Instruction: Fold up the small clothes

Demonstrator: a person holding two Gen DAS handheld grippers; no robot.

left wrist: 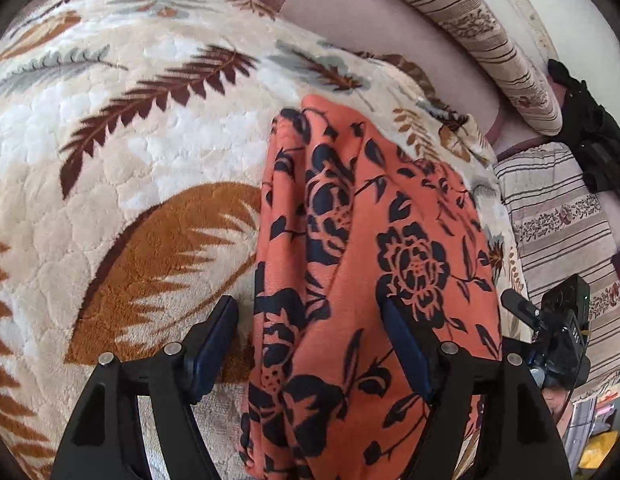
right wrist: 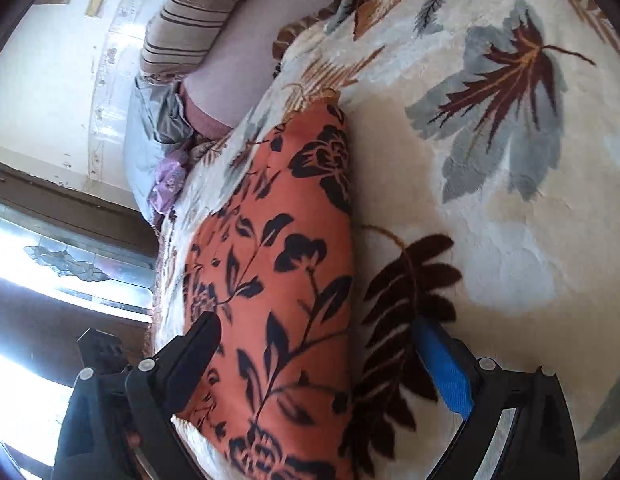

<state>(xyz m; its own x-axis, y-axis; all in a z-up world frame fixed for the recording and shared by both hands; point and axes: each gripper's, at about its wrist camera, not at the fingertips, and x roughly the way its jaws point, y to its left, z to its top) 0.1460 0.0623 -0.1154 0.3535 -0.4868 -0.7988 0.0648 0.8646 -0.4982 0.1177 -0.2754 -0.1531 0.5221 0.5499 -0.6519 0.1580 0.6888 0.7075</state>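
Observation:
An orange garment with a dark navy flower print (left wrist: 349,264) lies in a long folded strip on a cream leaf-patterned blanket (left wrist: 130,128). My left gripper (left wrist: 310,320) is open just above the strip's near end, its left finger over the blanket and its right finger over the cloth. In the right wrist view the same garment (right wrist: 278,264) runs away from me. My right gripper (right wrist: 317,348) is open, straddling the strip's right edge, one finger over the cloth and one over the blanket (right wrist: 489,200). Neither gripper holds anything.
Striped pillows (left wrist: 489,40) lie along the far side by a white wall. A black bag (left wrist: 589,132) sits at the far right. The right gripper's body (left wrist: 557,336) shows at the blanket's right edge. A grey and purple bundle (right wrist: 158,152) lies beside the bed near a window (right wrist: 50,272).

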